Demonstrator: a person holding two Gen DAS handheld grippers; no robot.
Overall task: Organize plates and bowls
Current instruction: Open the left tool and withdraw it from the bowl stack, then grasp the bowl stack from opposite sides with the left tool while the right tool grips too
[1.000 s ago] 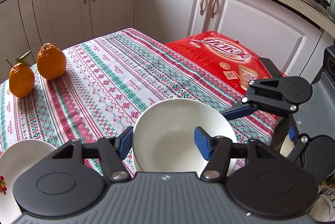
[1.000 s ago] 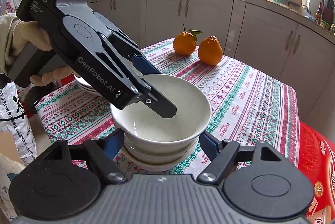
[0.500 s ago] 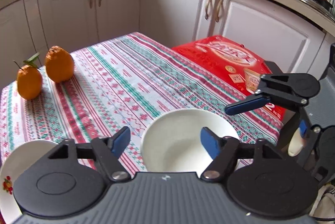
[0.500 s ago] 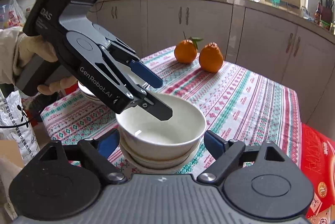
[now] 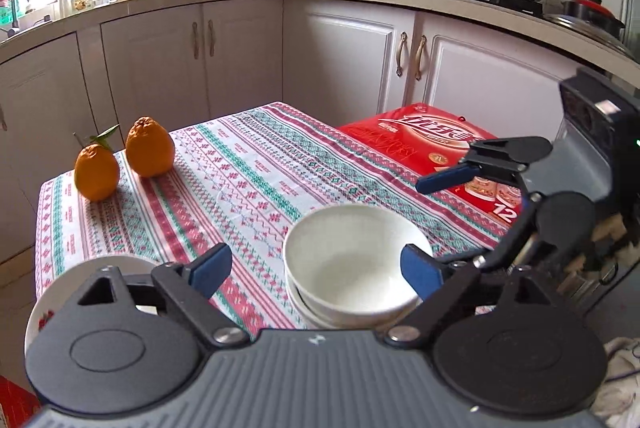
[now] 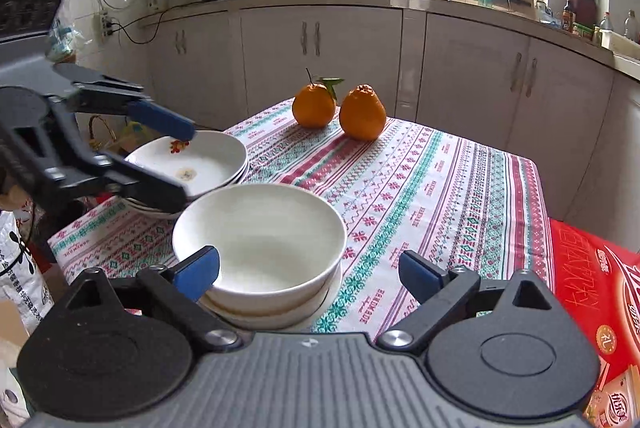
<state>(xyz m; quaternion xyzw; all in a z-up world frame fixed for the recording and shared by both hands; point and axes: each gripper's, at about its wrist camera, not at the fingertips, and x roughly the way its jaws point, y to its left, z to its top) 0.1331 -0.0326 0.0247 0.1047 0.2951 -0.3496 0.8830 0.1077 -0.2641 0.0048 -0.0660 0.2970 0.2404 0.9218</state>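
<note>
A stack of nested white bowls (image 5: 352, 260) (image 6: 260, 240) stands on the patterned tablecloth (image 5: 240, 180) near its front edge. My left gripper (image 5: 316, 270) (image 6: 176, 164) has drawn back from the bowls. Its jaws are opening and its pads touch nothing. My right gripper (image 6: 310, 272) (image 5: 460, 196) is low in front of the stack with its jaws opening too. The bowls lie ahead between its fingers, but the pads do not press them. A stack of white plates (image 6: 200, 164) (image 5: 52, 300) with a red motif sits beside the bowls.
Two oranges (image 5: 120, 164) (image 6: 340, 108) sit at the table's far corner. A red carton (image 5: 420, 144) (image 6: 592, 288) lies beside the table. White kitchen cabinets (image 5: 240, 48) and a cluttered counter ring the table.
The left gripper has let go of the top bowl's rim, spread its jaws and pulled back toward the plates. The right gripper has spread its jaws wider. The top bowl now rests in the stack.
</note>
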